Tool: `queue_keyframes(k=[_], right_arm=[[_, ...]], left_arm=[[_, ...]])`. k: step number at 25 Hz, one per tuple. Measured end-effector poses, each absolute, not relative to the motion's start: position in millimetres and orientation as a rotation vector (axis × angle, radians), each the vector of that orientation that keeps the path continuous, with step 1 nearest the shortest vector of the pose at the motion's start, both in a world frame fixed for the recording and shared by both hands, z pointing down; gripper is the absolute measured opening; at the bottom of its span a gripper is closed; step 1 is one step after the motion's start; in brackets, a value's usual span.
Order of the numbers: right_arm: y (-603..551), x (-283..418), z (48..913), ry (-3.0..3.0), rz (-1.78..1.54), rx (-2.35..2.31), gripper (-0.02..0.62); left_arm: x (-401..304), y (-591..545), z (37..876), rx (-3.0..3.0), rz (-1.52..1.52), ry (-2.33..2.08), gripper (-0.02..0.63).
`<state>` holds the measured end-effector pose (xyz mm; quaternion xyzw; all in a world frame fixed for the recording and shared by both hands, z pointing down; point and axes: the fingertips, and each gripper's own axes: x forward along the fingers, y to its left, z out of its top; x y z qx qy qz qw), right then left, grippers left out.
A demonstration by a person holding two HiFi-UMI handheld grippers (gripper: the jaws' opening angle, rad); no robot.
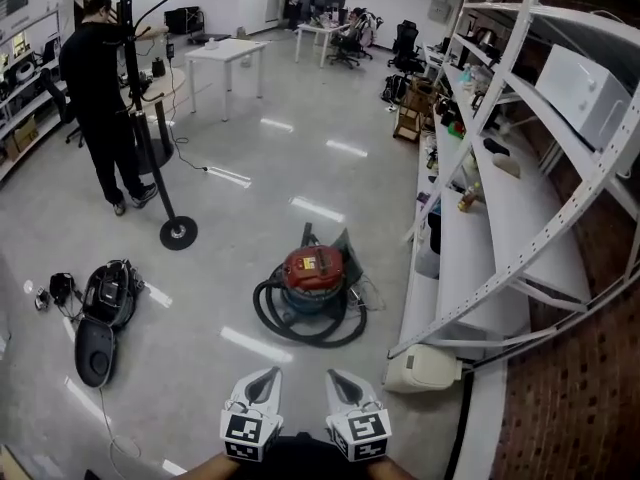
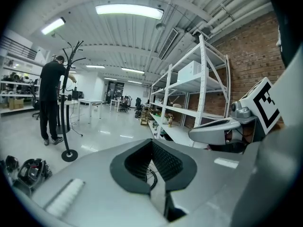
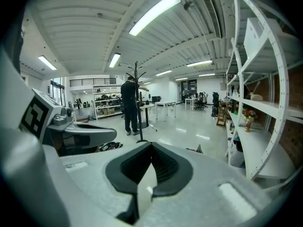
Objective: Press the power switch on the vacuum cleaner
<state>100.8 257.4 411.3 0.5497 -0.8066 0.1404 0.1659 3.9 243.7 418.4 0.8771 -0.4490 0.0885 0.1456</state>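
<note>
Standing on the floor (image 1: 230,218) ahead of both tongs is the vacuum (image 1: 312,273), a squat upright drum with a red lid and its hose (image 1: 300,326) coiled round the base. It sits close to the foot of the shelves (image 1: 480,238) on the right.

The left tongs (image 1: 272,371) and right tongs (image 1: 333,373) are held side by side, low and close to the holder's body, both pointing forward. In each gripper view the pads meet at the tips with nothing between them: the left tongs (image 2: 151,141) are closed and empty, and so are the right tongs (image 3: 150,144).

The vacuum lies straight out in front, well apart from either pair, almost on the line between them and a shade toward the right. So the right tongs look slightly nearer. A round drum offers no long axis to line up with; what matters is that its lid faces upward, so I'd expect a press to come from above. The switch itself I cannot pick out from here.

A second, black vacuum (image 1: 108,298) lies off to the left, and a person (image 1: 100,98) stands at a coat stand (image 1: 150,118) farther back.
</note>
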Motion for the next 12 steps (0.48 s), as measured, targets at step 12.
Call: queue_keyframes(k=[12], right_arm=[[313.4,125.3,419.1,-2.367,0.355,1.525,-0.008]], left_arm=[[22.8,312.9,427.2,2.491,0.277,-1.408,0.015]])
